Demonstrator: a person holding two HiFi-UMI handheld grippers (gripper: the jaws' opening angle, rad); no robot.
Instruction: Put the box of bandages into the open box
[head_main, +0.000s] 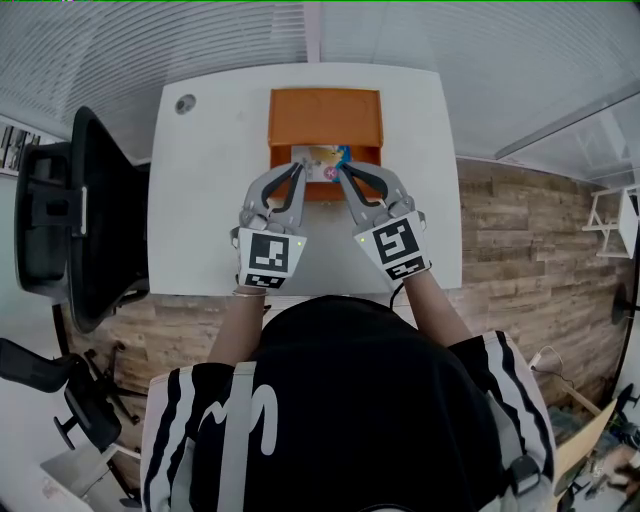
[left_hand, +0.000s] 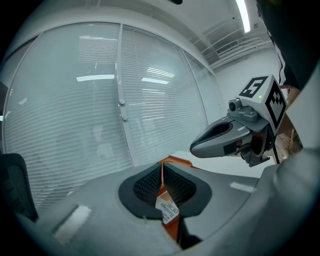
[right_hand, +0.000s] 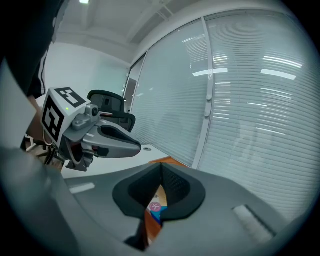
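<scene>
The orange open box (head_main: 325, 115) stands at the far middle of the white table (head_main: 210, 200). The box of bandages (head_main: 322, 160), white with blue and pink print, lies in its near part. My left gripper (head_main: 297, 166) and right gripper (head_main: 343, 172) point inward at it, their tips at its left and right ends. In the left gripper view the pads of the left gripper (left_hand: 161, 175) meet. A thin orange line shows in the slit, with the bandage label (left_hand: 168, 209) below. The right gripper (right_hand: 161, 182) is also shut, and the bandage box (right_hand: 156, 204) is visible under its pads.
A black office chair (head_main: 90, 220) stands close to the table's left edge. A round cable hole (head_main: 186, 103) sits in the far left corner of the table. Window blinds run behind the table's far edge. A white rack (head_main: 615, 220) stands at the right on the wooden floor.
</scene>
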